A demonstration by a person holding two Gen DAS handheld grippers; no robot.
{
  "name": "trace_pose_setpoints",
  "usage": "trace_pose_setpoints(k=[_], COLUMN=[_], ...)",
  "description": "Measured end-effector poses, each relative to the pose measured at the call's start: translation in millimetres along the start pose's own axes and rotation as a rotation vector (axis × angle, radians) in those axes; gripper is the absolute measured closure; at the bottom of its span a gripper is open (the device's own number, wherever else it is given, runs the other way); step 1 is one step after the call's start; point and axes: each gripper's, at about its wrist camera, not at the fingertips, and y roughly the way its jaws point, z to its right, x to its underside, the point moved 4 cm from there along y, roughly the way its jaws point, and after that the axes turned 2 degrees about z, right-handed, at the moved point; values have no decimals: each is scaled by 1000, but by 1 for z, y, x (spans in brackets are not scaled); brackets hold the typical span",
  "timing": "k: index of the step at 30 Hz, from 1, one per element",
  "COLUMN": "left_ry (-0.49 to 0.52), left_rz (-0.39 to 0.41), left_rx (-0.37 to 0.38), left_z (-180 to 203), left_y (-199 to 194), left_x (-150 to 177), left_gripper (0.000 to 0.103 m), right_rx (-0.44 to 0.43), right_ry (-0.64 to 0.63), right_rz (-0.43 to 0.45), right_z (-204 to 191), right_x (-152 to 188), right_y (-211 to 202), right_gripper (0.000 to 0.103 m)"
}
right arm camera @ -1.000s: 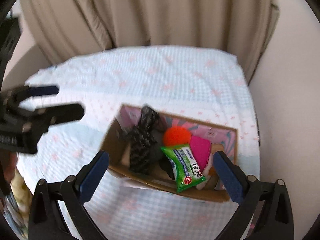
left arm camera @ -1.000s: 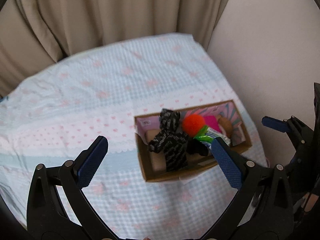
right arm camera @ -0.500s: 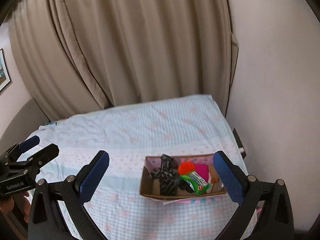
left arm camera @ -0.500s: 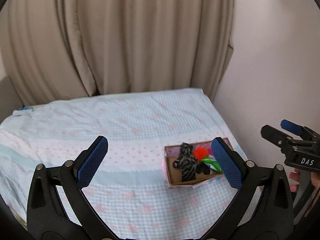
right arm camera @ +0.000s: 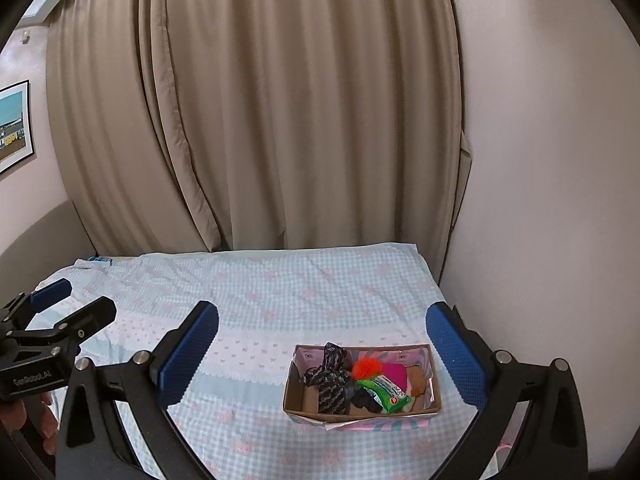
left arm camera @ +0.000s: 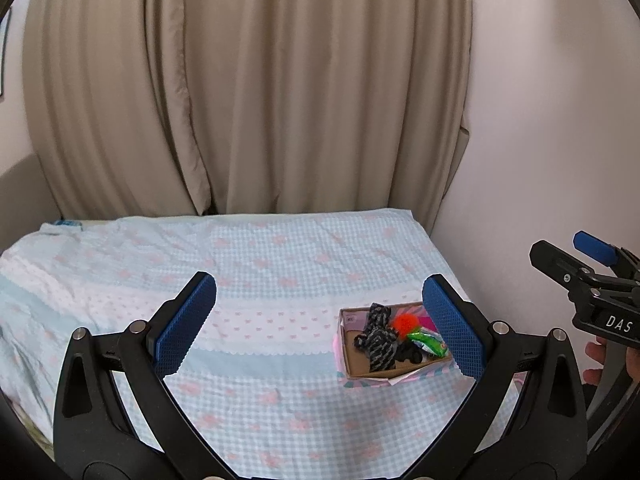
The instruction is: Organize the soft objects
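A cardboard box [left arm camera: 362, 368] [right arm camera: 296, 402] sits on the bed near its right edge. In it lie a black patterned cloth [left arm camera: 378, 338] [right arm camera: 330, 380], an orange pom-pom [left arm camera: 403, 323] [right arm camera: 366, 367], a green wipes pack [left arm camera: 430, 341] [right arm camera: 384, 392], a pink item [right arm camera: 394, 374] and a tan item [right arm camera: 418, 382]. My left gripper [left arm camera: 320, 324] is open and empty, held high and back from the box. My right gripper [right arm camera: 322, 352] is open and empty, also well above the box.
The bed carries a blue checked sheet with pink bows [left arm camera: 260, 264] [right arm camera: 280, 280]. Beige curtains [left arm camera: 248, 88] hang behind it and a plain wall [left arm camera: 552, 120] runs along the right. A framed picture [right arm camera: 14, 124] hangs at left.
Both grippers have pulled up and back from the box, which now looks much smaller. More curtain and wall have come into view. The box contents have not moved.
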Motion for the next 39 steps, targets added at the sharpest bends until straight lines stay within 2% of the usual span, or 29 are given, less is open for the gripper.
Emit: trace_pose_setpoints(k=[16, 39], left_ry=[20, 20], left_rz=[46, 63], left_rx=[-20, -29], left_z=[8, 11], left_y=[-9, -8], left_x=[-9, -13], left_gripper=[0, 0], right_rx=[22, 21], right_ry=[13, 7], right_rz=[22, 29], right_z=[11, 13], right_x=[-6, -11], right_y=[-4, 4], right_gripper=[0, 0])
